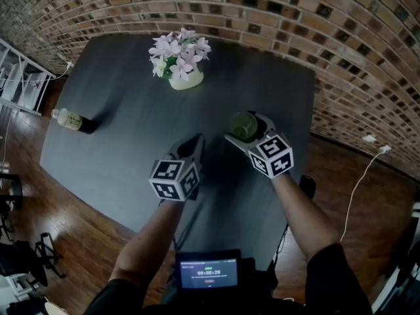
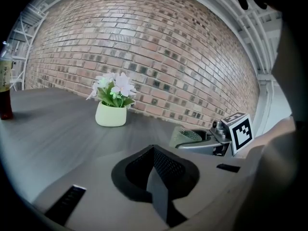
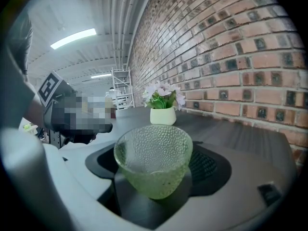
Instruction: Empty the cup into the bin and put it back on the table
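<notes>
A green dimpled glass cup (image 3: 154, 158) sits upright between the jaws of my right gripper (image 3: 155, 163), and both pads look to touch its sides. It looks empty. In the head view the cup (image 1: 244, 126) is low over the right half of the dark table (image 1: 131, 149); whether its base rests on the table is hidden. My left gripper (image 1: 194, 143) hovers just left of it with its jaws together and nothing in them. From the left gripper (image 2: 154, 150) view the cup (image 2: 185, 136) and the right gripper (image 2: 204, 141) lie ahead on the right.
A pale pot of pink and white flowers (image 1: 186, 77) stands at the table's far middle. A bottle (image 1: 72, 119) stands near the left edge. A brick wall (image 1: 354, 58) runs behind and to the right. A small screen (image 1: 209, 274) sits below my arms over the wooden floor.
</notes>
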`<state>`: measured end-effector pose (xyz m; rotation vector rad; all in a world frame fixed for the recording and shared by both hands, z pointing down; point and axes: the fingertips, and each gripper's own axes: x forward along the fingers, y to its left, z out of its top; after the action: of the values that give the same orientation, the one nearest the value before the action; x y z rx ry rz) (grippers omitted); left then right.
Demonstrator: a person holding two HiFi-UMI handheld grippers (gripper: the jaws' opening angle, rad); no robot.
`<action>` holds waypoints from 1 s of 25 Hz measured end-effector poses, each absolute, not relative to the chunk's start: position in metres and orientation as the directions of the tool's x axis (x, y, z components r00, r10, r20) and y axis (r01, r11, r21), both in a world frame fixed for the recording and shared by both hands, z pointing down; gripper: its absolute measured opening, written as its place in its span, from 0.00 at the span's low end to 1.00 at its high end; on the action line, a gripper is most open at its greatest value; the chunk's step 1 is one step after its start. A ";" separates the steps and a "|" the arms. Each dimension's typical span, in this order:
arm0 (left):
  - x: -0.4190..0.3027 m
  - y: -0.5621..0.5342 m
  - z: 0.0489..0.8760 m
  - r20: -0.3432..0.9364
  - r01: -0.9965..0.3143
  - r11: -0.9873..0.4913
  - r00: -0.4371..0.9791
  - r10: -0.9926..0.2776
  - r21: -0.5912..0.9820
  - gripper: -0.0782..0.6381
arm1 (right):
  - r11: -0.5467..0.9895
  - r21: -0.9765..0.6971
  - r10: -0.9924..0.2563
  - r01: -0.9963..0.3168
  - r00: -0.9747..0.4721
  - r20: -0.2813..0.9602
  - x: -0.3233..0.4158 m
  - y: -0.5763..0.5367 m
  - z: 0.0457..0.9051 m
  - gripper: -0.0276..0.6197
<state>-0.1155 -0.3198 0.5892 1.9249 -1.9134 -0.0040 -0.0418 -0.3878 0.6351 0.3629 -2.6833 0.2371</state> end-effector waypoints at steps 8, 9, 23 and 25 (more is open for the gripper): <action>-0.112 -0.314 0.580 0.287 -0.955 0.045 0.043 -0.957 0.293 0.11 | 0.949 -0.110 -0.229 -0.294 -0.888 0.399 -0.033 -0.384 0.618 0.78; -0.111 -0.312 0.576 0.283 -0.955 0.043 0.044 -0.958 0.293 0.11 | 0.949 -0.110 -0.231 -0.296 -0.888 0.398 -0.030 -0.383 0.615 0.78; -0.076 -0.243 0.487 0.169 -0.954 -0.002 0.055 -0.984 0.299 0.11 | 0.930 -0.119 -0.299 -0.348 -0.904 0.306 0.046 -0.326 0.512 0.49; -0.062 -0.235 0.474 0.156 -0.958 -0.032 0.080 -0.985 0.286 0.11 | 0.930 -0.118 -0.300 -0.348 -0.905 0.302 0.059 -0.313 0.499 0.44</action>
<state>-0.0616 -0.2349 0.4740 2.0493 -1.9345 -0.1204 0.0589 -0.3133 0.4991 0.4807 -2.8078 0.2453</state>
